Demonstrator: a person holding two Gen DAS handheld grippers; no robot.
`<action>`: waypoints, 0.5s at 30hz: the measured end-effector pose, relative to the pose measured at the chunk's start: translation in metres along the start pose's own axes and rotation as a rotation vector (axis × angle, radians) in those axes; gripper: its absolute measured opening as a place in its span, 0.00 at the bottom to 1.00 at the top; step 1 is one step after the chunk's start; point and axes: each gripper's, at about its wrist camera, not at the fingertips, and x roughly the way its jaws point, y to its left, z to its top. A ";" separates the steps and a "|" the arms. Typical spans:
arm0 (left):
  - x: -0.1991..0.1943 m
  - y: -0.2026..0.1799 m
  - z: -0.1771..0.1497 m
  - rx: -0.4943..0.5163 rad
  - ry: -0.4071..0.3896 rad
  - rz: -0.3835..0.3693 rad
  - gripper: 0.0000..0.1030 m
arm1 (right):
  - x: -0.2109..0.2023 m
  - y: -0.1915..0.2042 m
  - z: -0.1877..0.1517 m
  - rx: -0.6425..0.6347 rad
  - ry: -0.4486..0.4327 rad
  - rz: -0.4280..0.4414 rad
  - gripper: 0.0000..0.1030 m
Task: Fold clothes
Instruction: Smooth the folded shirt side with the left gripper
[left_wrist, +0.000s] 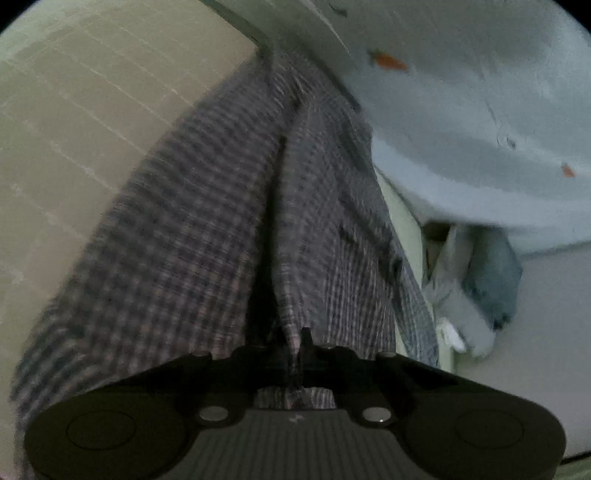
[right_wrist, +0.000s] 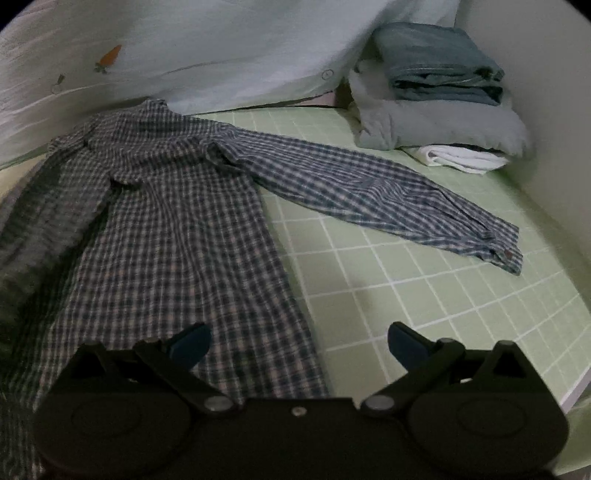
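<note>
Left wrist view: checked shirt (left_wrist: 207, 229) hem is pinched by the left gripper (left_wrist: 301, 354), lifted off the green grid sheet (right_wrist: 406, 295). Right gripper (right_wrist: 295, 343) is spread, empty, above the hem; one sleeve (right_wrist: 369, 195) is outstretched. Fold judged underway; a second grasp seems needed.

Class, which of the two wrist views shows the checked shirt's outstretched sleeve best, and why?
The right wrist view: the sleeve lies flat across the green grid sheet, cuff visible. The left wrist view shows only blurred shirt fabric pinched in the left gripper.
</note>
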 end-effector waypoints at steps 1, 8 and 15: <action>-0.005 0.007 0.000 -0.021 -0.011 0.024 0.04 | 0.001 -0.001 0.000 -0.001 0.002 -0.003 1.00; -0.013 0.044 -0.003 -0.100 0.002 0.210 0.27 | 0.006 0.017 -0.006 -0.033 0.029 0.046 1.00; -0.011 0.036 -0.005 0.004 0.016 0.321 0.54 | 0.004 0.020 -0.013 -0.028 0.036 0.054 1.00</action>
